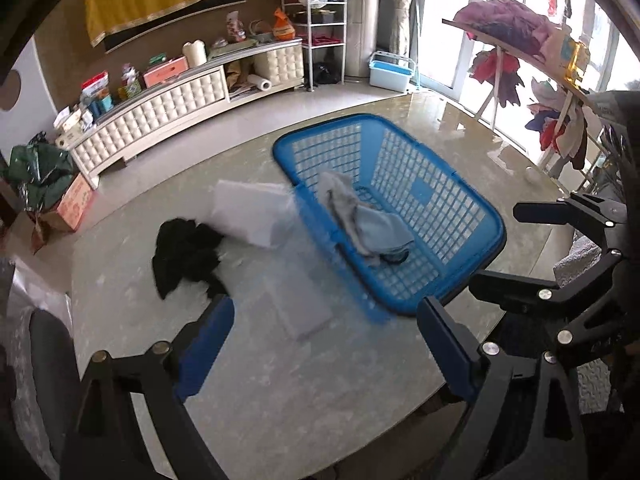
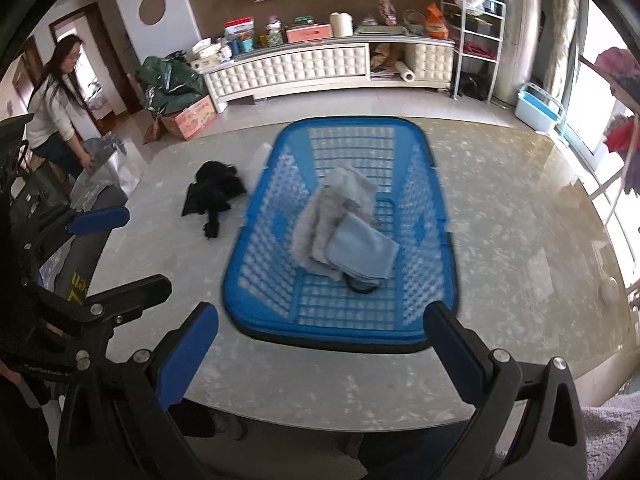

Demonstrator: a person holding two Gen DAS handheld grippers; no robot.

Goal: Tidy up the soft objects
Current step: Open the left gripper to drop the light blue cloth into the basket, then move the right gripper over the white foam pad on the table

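Both the left gripper (image 1: 324, 344) and right gripper (image 2: 320, 344) hover wide open and empty, since folded grey-blue cloths (image 2: 344, 232) already fill the blue plastic lattice basket (image 2: 248, 264), leaving the crumpled black garment (image 2: 214, 194) outside.

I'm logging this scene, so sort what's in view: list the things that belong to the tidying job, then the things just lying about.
Job:
basket
grey cloth in it
blue cloth in it
black cloth on the table
left gripper, open
right gripper, open

Lying about:
cabinet with its clutter
cardboard box
blue tub
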